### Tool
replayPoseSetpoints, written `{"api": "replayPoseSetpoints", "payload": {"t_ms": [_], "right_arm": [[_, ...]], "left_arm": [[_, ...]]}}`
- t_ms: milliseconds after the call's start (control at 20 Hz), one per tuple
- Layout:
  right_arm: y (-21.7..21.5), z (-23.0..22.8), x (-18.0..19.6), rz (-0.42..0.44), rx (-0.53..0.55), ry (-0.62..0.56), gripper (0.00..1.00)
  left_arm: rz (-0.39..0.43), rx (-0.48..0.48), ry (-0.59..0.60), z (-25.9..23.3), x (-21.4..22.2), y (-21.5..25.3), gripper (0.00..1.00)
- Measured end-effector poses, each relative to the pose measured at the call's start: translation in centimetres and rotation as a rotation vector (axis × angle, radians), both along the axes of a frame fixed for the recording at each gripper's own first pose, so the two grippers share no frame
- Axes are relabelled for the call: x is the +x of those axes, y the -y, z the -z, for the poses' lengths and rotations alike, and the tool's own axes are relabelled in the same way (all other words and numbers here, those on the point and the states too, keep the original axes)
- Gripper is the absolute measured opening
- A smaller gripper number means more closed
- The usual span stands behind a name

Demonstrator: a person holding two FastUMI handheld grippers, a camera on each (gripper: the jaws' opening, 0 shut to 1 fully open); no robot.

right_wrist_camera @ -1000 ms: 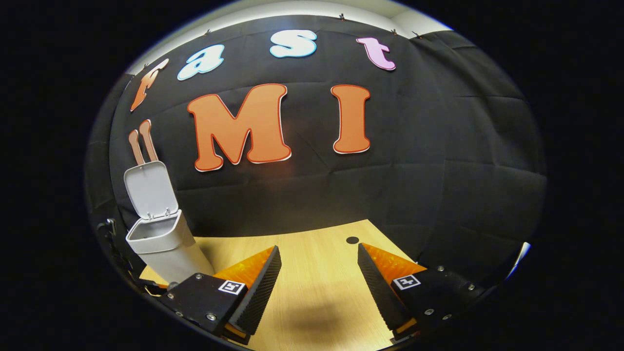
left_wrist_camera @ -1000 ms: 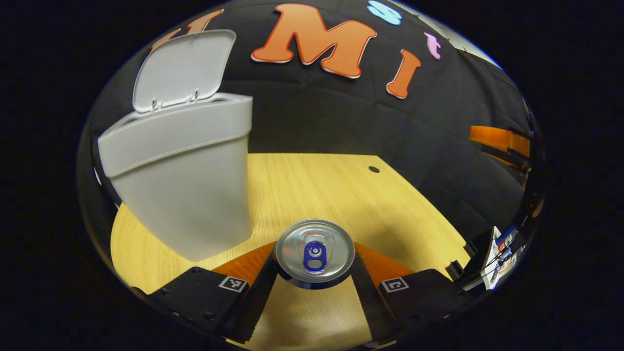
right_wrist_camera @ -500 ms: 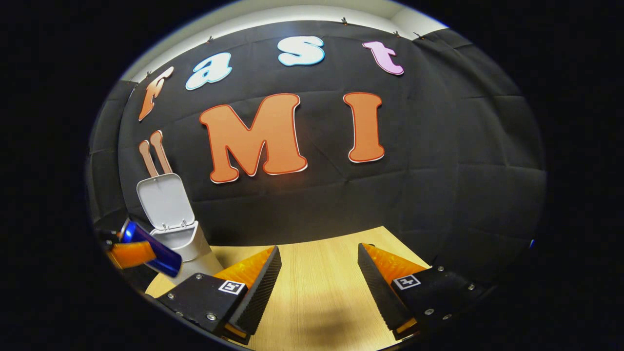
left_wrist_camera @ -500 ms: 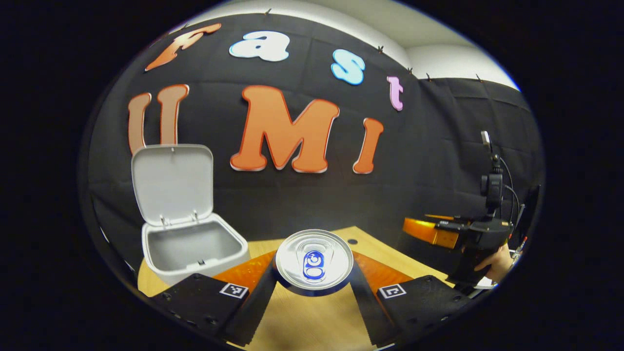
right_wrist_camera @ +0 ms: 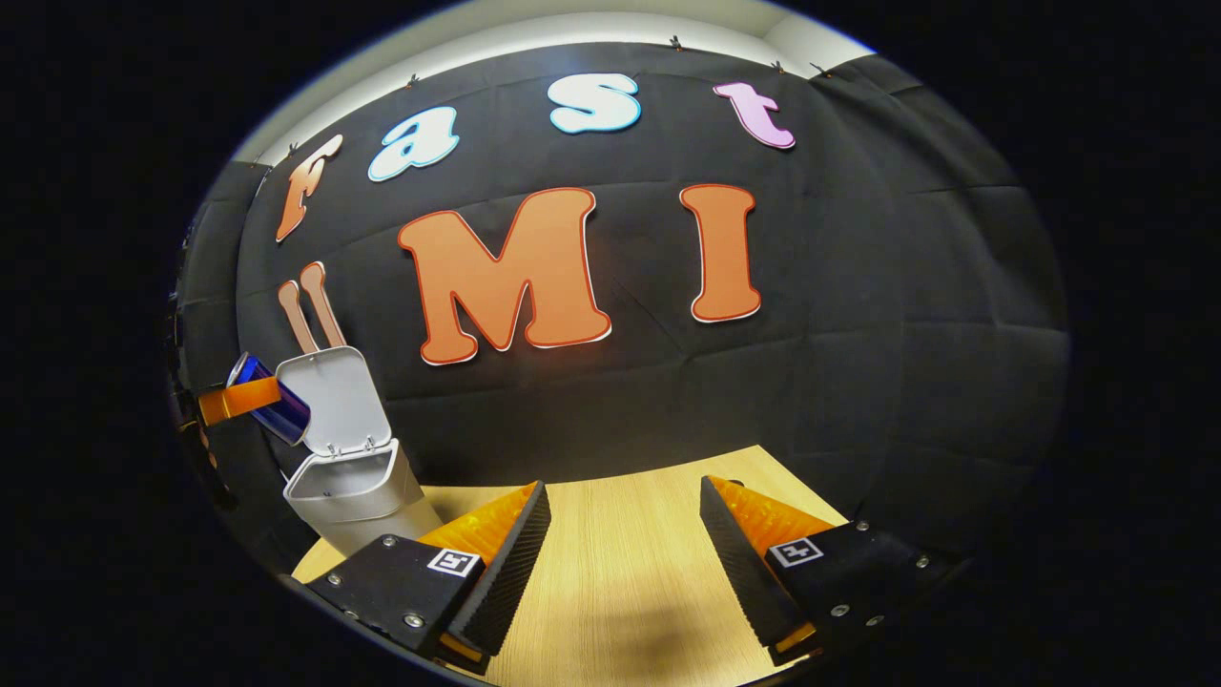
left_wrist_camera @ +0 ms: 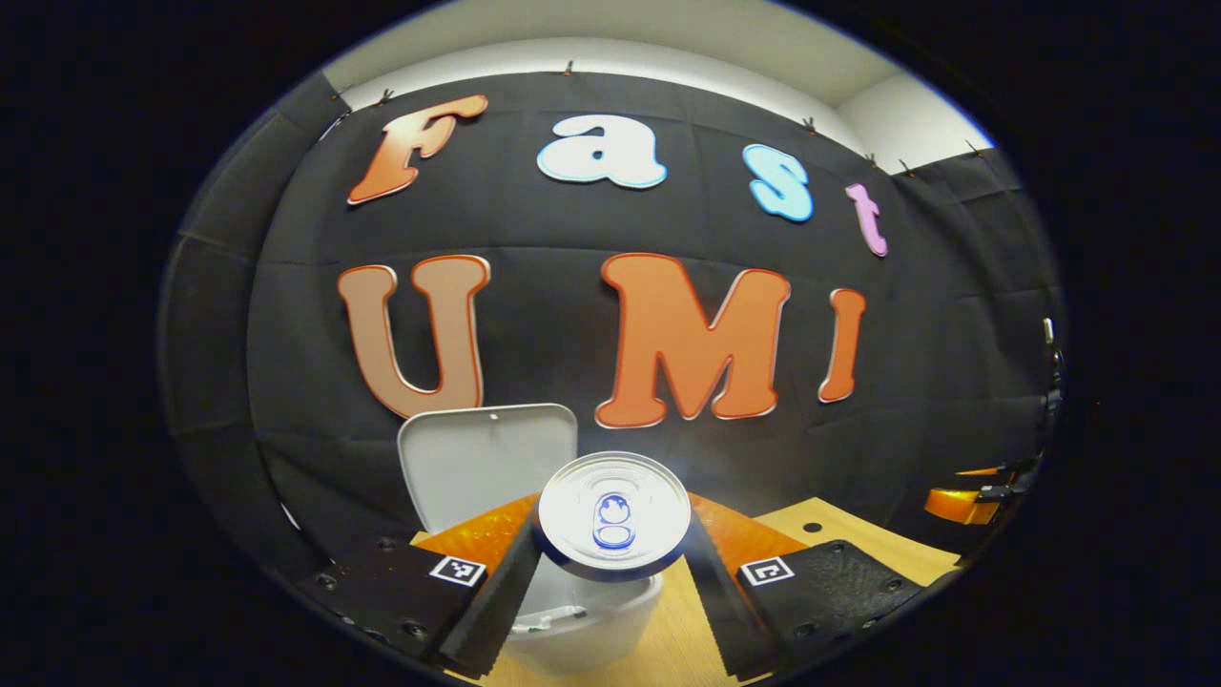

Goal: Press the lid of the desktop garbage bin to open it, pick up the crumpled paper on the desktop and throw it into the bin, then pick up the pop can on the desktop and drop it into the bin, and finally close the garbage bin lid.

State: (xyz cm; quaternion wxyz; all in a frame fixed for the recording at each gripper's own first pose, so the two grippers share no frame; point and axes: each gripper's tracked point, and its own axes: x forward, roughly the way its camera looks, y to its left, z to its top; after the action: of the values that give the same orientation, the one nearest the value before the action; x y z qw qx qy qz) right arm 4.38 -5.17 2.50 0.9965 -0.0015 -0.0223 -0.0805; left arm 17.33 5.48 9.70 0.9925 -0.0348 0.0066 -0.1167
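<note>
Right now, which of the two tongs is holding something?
The left tongs, closed on the blue aluminium pop can above the open grey bin; the right tongs are open.

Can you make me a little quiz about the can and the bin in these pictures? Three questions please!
1. True or false: the bin's lid is closed.
2. What is the left gripper holding? A) a ball of paper B) a pop can C) nothing
3. Fill in the word: the right gripper has its fingers apart over the wooden ____.

Key
1. False. The lid stands up and the garbage bin is open.
2. B. Both fingers press on the pop can, which is held up above the open bin.
3. Table. Nothing is between those fingers.
</note>
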Motion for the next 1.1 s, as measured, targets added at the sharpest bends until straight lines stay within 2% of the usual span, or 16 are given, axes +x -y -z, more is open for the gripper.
{"api": "replayPoseSetpoints", "payload": {"t_ms": [250,500,600,650,750,850,950,1100], "right_arm": [[0.0,0.2,0.2,0.004,0.000,-0.016,0.94],[0.0,0.4,0.5,0.012,-0.005,-0.032,0.94],[0.1,0.5,0.7,0.015,0.000,-0.041,0.94],[0.1,0.5,0.8,0.016,0.003,-0.044,0.94],[0.1,0.5,1.1,0.017,0.006,-0.050,0.94],[0.0,0.5,1.2,0.013,0.007,-0.053,0.94],[-0.1,0.5,1.3,0.011,0.002,-0.056,0.94],[-0.3,0.2,1.5,0.008,-0.006,-0.048,0.94]], "left_arm": [[-0.106,0.010,-0.064,3.5,5.7,-4.6,0.81],[-0.143,-0.015,-0.181,9.5,9.1,-5.7,0.82],[-0.122,-0.063,-0.192,10.5,9.8,-5.8,0.82],[-0.120,-0.091,-0.194,11.0,9.8,-5.7,0.83],[-0.164,-0.131,-0.191,11.5,10.2,-6.8,0.86],[-0.171,-0.145,-0.186,11.3,9.7,-7.3,0.95],[-0.177,-0.084,-0.172,11.0,9.7,-7.4,0.94],[-0.203,0.051,-0.083,8.8,9.1,-7.6,0.94]]}}
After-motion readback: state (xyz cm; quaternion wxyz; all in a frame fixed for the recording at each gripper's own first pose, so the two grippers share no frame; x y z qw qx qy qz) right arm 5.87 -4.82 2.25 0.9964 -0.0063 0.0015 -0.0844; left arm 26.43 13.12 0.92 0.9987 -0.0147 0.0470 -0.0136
